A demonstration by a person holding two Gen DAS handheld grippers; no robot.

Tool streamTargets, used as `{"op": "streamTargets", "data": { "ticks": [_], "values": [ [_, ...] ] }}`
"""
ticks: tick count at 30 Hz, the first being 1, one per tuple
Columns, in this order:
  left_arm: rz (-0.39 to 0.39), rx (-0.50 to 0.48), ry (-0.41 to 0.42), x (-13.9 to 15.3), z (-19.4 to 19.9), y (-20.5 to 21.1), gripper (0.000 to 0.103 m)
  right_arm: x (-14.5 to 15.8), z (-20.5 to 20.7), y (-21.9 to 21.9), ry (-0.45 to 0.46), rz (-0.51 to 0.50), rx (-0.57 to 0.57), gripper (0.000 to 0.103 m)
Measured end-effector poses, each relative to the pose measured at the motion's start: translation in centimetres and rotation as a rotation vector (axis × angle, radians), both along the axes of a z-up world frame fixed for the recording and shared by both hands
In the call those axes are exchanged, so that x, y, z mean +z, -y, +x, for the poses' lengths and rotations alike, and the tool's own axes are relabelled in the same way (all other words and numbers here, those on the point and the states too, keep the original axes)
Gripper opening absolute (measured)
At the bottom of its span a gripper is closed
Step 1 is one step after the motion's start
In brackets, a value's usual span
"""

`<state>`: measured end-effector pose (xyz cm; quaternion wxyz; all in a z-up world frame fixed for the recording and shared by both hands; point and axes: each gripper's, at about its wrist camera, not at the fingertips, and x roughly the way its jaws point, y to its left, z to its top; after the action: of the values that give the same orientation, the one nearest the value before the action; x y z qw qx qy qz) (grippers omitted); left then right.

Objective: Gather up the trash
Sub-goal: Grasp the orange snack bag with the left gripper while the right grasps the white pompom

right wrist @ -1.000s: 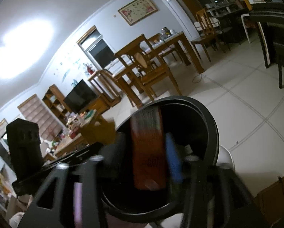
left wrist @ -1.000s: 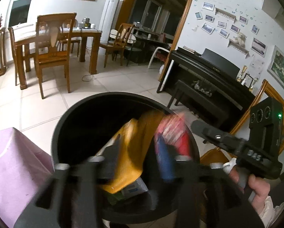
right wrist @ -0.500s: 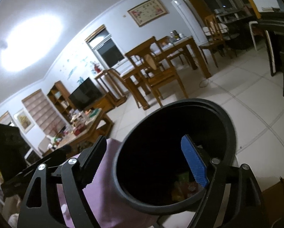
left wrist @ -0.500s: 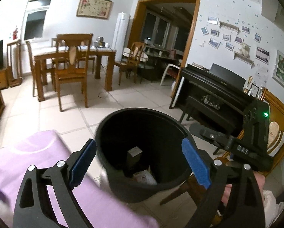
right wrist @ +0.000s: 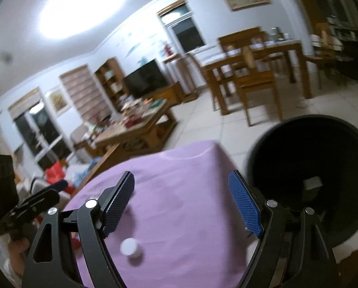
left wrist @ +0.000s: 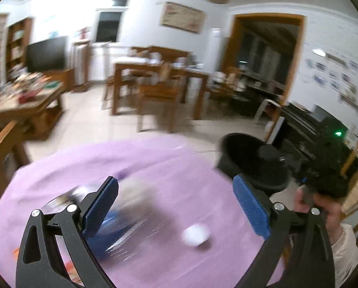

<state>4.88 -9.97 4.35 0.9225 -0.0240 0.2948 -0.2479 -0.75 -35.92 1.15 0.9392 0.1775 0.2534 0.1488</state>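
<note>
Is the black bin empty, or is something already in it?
Not empty: the right wrist view shows a pale boxy item low inside the black bin. How full it is cannot be told.

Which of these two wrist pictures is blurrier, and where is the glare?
Left wrist view: heavily smeared, the wrapper and the white cap on the purple cloth streak. Right wrist view: sharper, the white cap and black bin read clearly; the ceiling light blows out upper left.

A small white cap-like piece (right wrist: 131, 246) lies on the purple-covered worktop (right wrist: 179, 182), a blurred blue-and-silver wrapper (left wrist: 121, 230) lies near it, and the black trash bin (right wrist: 308, 168) stands just beside the worktop's edge, some litter inside.
</note>
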Motion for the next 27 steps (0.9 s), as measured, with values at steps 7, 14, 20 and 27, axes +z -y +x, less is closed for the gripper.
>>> {"op": "streamTargets", "data": {
  "ticks": [7,14,20,27],
  "values": [
    [0.108,0.316,-0.142,-3.5,-0.1,-10.7,0.095,0.1,3.4,-9.9,-0.062,-0.049,0.178,0.080],
    [0.101,0.401,-0.293,-7.8,0.2,-15.3,0.095,-1.5,7.4,-18.7,-0.161,-0.166,0.288,0.080],
    [0.084,0.399,-0.340,-9.6,0.9,-16.5,0.086,-3.7,11.0,-23.0,-0.259,-0.251,0.306,0.080],
    [0.083,0.398,-0.326,-10.1,0.6,-17.6,0.058,-6.3,12.1,-24.2,-0.319,-0.241,0.355,0.055]
  ]
}}
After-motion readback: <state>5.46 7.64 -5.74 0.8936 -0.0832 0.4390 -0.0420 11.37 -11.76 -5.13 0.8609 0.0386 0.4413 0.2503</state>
